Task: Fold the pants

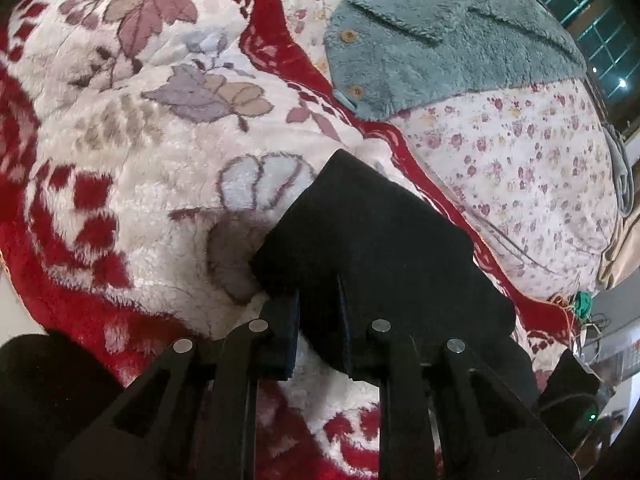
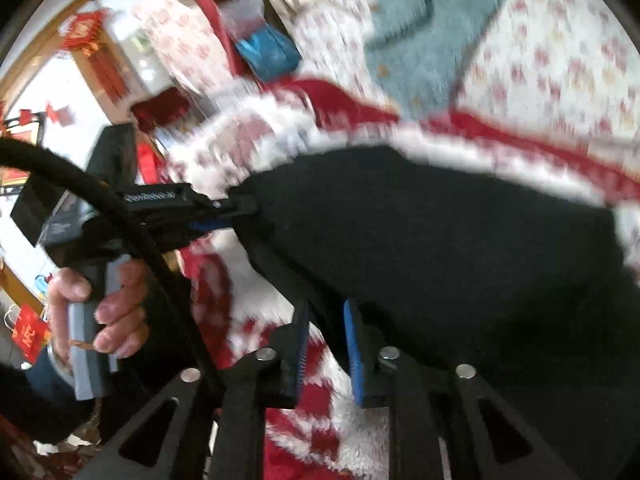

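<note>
Black fabric pants (image 1: 360, 240) lie on a plush red-and-white leaf-patterned blanket (image 1: 132, 168) spread over a floral bedsheet (image 1: 528, 148). In the left wrist view their long axis runs from the near right toward a corner pointing up and away. They look matte, dark and without visible detail. The left gripper (image 1: 318, 300) is nearly closed, pinching the pants' near edge. The right gripper (image 2: 326, 312), with blue pads, is also nearly closed on a black fold, though motion blur makes contact hard to confirm. A teal fleece garment (image 1: 440, 48) lies beyond, partly cut off.
</note>
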{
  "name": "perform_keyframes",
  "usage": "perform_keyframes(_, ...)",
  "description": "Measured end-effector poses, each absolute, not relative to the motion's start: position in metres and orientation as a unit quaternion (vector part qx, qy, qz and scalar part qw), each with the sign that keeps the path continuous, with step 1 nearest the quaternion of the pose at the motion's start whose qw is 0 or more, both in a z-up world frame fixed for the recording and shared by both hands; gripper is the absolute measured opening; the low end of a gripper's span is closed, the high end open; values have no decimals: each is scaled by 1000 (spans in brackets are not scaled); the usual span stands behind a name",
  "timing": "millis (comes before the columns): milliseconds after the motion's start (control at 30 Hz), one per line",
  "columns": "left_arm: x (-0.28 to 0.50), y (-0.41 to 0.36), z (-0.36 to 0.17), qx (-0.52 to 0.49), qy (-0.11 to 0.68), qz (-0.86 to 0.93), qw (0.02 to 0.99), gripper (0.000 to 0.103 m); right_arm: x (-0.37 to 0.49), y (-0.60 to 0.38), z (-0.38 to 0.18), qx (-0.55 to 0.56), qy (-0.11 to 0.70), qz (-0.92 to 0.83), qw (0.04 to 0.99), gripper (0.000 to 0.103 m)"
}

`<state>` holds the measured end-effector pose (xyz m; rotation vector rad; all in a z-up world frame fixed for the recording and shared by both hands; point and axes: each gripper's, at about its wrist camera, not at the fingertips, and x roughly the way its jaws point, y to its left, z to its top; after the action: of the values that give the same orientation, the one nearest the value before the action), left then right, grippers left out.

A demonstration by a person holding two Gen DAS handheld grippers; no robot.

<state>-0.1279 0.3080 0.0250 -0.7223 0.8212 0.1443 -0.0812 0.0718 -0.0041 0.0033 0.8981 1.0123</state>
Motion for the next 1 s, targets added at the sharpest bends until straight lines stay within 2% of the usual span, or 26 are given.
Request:
perform_keyframes(33, -130, 307, 30, -338, 386, 72, 855, 20, -81, 67, 0, 20, 411, 475, 778, 22)
perform_keyframes(100, -134, 306, 42, -316, 373, 95, 867, 20, -80, 56, 10, 49, 419, 485, 766, 36)
perform_keyframes(133, -137, 306, 49, -303, 362, 112, 875, 20, -80, 50, 13, 54, 418, 485, 766, 37)
perform_keyframes(233, -146, 310, 65, -302, 335, 121, 884, 21, -78, 20, 21, 77, 409, 464, 782, 37)
perform_keyframes(333, -145, 303, 72, -304, 334, 102, 887, 27, -66, -18, 21, 122, 407, 433, 795, 37)
perform_keyframes(800, -108, 220, 75, -251, 386, 14, 888, 27, -38, -98, 37, 202, 381, 346, 833, 38)
perform_keyframes(833, -105, 211, 74, -242, 391, 8, 888, 34, -40, -105, 35, 207, 380, 341, 835, 38)
perform_keyframes(867, -103, 203, 74, -234, 394, 2, 889, 46, -43, -112, 34, 210, 381, 334, 836, 38)
perform_keyframes(933, -99, 185, 71, -219, 399, -7, 890, 57, -48, -124, 33, 218, 381, 323, 839, 42)
perform_keyframes(1000, -93, 171, 68, -210, 408, -18, 888, 57, -52, -135, 31, 222, 381, 313, 841, 51)
